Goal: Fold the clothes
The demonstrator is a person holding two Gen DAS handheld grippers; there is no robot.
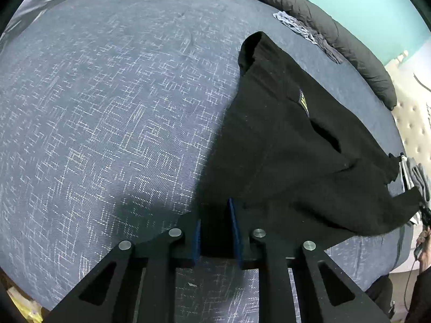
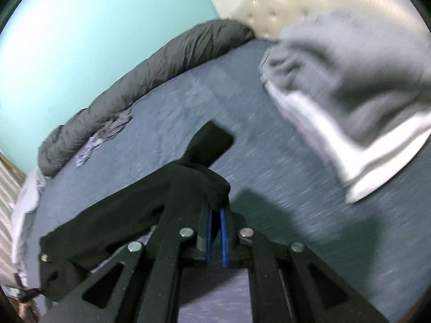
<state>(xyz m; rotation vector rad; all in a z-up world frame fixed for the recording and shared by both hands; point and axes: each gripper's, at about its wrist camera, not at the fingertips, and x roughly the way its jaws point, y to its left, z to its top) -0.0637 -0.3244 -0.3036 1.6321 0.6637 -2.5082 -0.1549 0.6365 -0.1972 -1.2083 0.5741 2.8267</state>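
A: We note first the bed (image 1: 107, 107), its blue patterned cover filling most of both frames, with a dark quilt (image 1: 323, 18) rolled along its far edge at the upper right of the left view.

B: We confirm. On it lies the black garment (image 1: 296, 148), spread across the right half of the left view, one end raised.

A: A grey and white pile of clothes (image 2: 350, 94) sits at the upper right of the right view, blurred.

B: We record the left claw (image 1: 215, 231) at bottom centre, pads narrowly apart and gripping the black cloth's edge.

A: The right claw (image 2: 216, 231) is closed on a bunched fold of the same garment.
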